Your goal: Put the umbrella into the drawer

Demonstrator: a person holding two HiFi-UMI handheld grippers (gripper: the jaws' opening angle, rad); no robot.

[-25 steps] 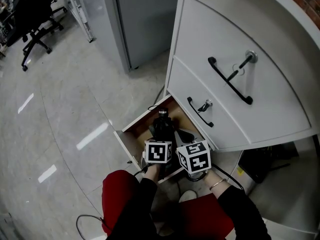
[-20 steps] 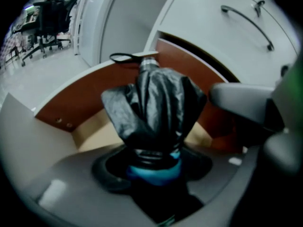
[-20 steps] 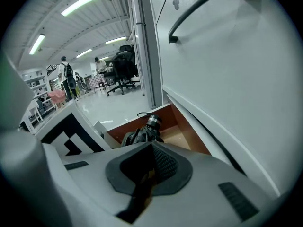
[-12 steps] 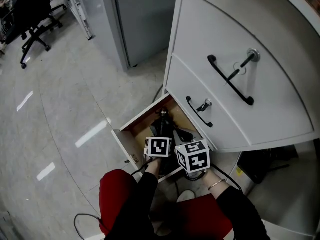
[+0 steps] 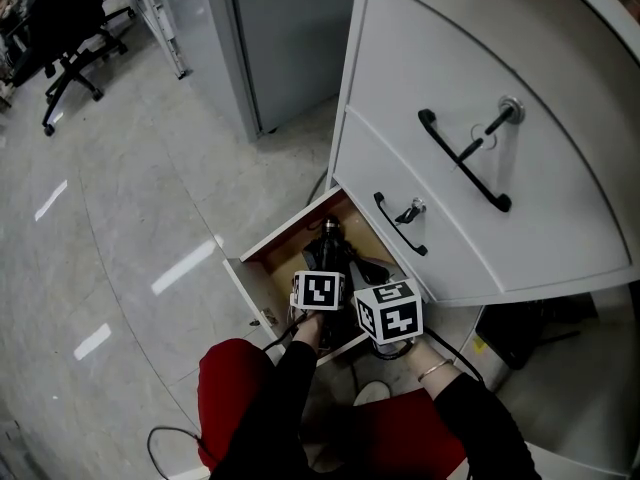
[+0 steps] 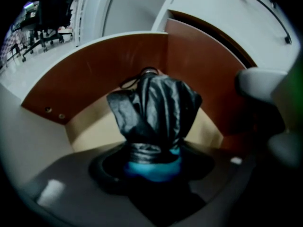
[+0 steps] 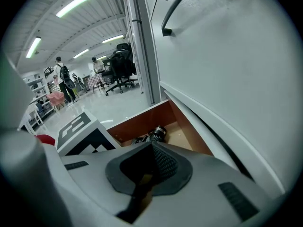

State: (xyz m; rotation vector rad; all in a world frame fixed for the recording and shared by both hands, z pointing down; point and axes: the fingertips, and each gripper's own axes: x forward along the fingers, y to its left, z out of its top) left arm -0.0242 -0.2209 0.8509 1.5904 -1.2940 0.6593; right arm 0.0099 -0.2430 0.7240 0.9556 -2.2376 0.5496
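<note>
In the head view an office chair [image 5: 62, 30] stands at 10 o'clock, well apart from everything else. Bare grey floor [image 5: 130, 228] stretches from it to the open drawer [image 5: 285, 240] near the centre. The drawer is pulled out toward 7 o'clock, and its white rim edges brown inner walls.

The folded black umbrella [image 5: 329, 252] lies lengthwise inside the drawer, its far end pointing to 12 o'clock. In the left gripper view, pale drawer bottom shows free at 9 and 3 o'clock of the umbrella, with the walls rising behind it.

The left gripper [image 6: 152, 171] reaches down into the drawer. Its jaws stand spread and have just been opening, with the umbrella's near end between them.

The right gripper [image 7: 143, 176] hovers just beside the left one, at its 4 o'clock, over the drawer's near right corner. Its jaws are drawn together to a slit with nothing in it.

At 2 o'clock the white cabinet [image 5: 430, 58] overhangs the drawer's right edge, and the black handle [image 5: 400, 224] of its closed lower drawer is near.
</note>
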